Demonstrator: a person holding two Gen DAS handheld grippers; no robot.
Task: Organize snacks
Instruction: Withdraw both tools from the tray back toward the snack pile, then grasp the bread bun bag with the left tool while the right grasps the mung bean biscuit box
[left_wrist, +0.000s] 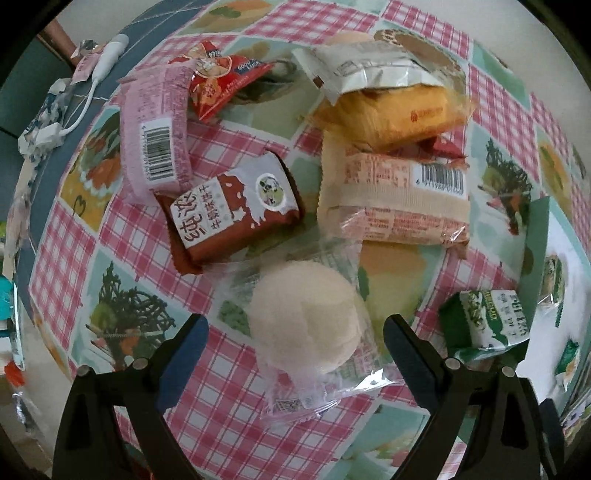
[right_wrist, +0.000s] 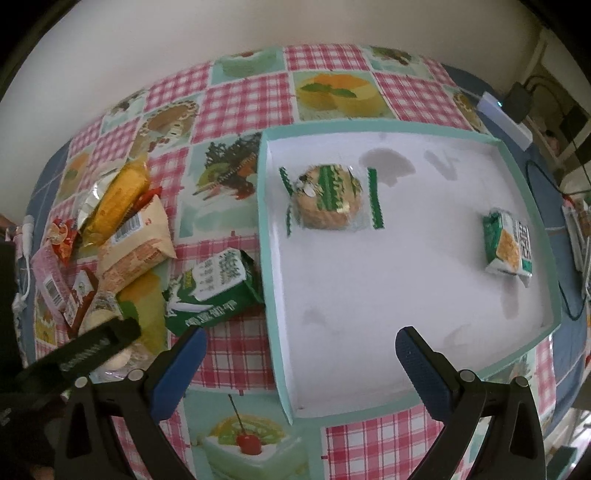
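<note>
Your tablecloth (right_wrist: 236, 365) is pink-and-white gingham patched with dessert pictures. On it, your tray (right_wrist: 524, 177) is mint-rimmed and white inside; inside it, both packets (right_wrist: 328, 197) (right_wrist: 508, 243) are green and white.

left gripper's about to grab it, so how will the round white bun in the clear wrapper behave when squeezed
The bun looks soft and puffy, so it will probably squash rather than resist. Its clear wrapper is loose and crinkled, likely slippery; the left gripper, its jaws open either side of it, may catch film first. It seems light for its size, and being round, could roll if nudged on the tablecloth.
</note>
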